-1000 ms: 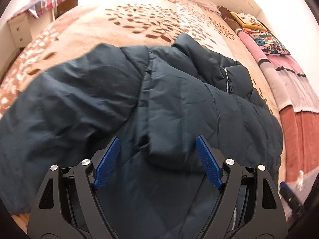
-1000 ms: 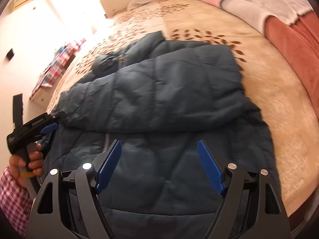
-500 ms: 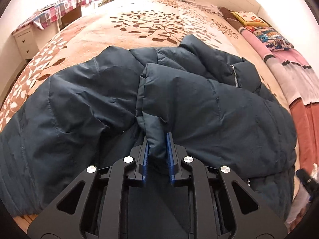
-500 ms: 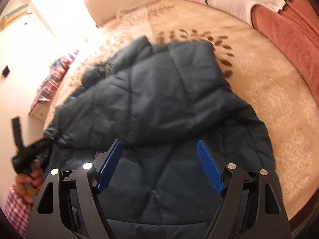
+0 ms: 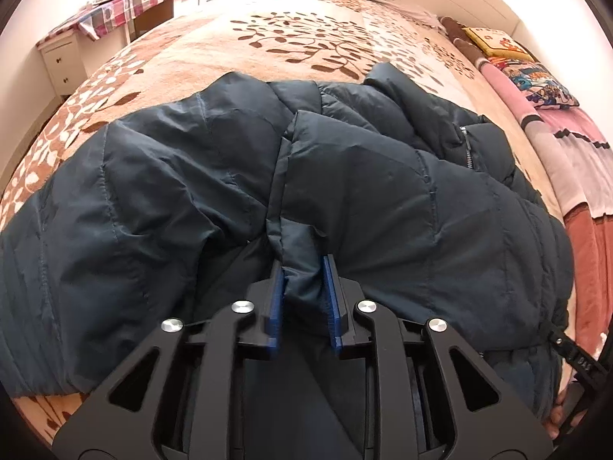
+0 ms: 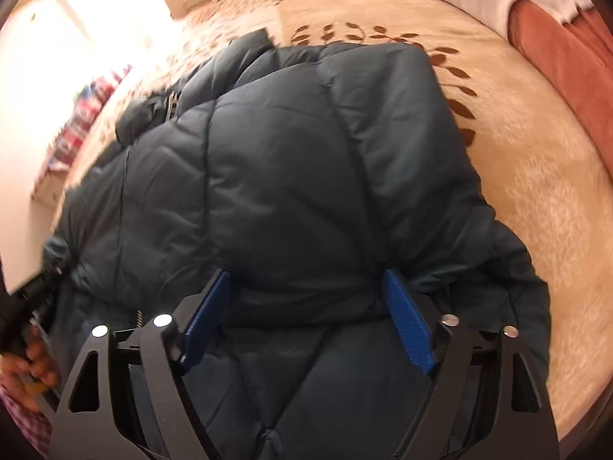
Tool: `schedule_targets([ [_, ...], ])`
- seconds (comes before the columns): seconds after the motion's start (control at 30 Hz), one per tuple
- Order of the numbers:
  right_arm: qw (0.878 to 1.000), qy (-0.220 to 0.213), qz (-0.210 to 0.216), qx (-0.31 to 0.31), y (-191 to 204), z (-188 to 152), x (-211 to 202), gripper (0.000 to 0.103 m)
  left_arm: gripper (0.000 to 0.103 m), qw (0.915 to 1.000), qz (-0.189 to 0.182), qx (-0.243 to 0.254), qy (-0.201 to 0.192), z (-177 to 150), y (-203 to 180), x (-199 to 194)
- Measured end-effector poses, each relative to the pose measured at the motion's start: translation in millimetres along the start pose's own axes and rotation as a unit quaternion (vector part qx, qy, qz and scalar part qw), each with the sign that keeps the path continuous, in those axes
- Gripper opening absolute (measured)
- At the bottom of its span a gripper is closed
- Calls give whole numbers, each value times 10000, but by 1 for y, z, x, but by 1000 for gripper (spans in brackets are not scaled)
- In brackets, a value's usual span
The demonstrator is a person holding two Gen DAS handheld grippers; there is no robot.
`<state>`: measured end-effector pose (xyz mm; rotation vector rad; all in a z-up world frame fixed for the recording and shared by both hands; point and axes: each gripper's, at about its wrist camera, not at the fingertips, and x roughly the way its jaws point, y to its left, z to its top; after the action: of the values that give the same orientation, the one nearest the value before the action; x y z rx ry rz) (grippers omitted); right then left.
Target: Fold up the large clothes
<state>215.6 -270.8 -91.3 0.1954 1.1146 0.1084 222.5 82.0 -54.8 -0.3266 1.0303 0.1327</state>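
both grippers set on a sleeve end of the dark teal quilted puffer jacket (image 5: 383, 191), ready to lift and fold.
left gripper (image 5: 304, 299) clamped on one cuff, jaws just eased slightly; right gripper (image 6: 306, 318) spread wide, opening further around the other folded-in sleeve; beyond, jacket flat on leaf-patterned beige bedspread (image 5: 291, 38).

Left gripper (image 5: 302, 268): matte black angular frame, triangular cut-outs, four round silver screw heads, two ribbed blue finger pads (image 5: 275, 299). Right gripper (image 6: 306, 291): same black frame, silver screws, blue pads. Red-and-white checked sleeve (image 6: 27, 421) at lower left edge.
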Motion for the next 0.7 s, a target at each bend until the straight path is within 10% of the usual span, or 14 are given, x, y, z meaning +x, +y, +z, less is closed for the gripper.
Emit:
schedule_targets([
  [0.13, 9998, -202, 72, 3, 4, -6, -24, 84, 62, 9993, -118, -167, -307, -7, 10, -33],
  [0.53, 9949, -479, 377, -800, 47, -68, -81, 86, 68, 9904, -346, -1241, -496, -91, 121, -112],
  [0.7, 9916, -326, 513, -1139, 65, -90, -83, 86, 68, 9711, -276, -2278, -650, -126, 193, -127],
])
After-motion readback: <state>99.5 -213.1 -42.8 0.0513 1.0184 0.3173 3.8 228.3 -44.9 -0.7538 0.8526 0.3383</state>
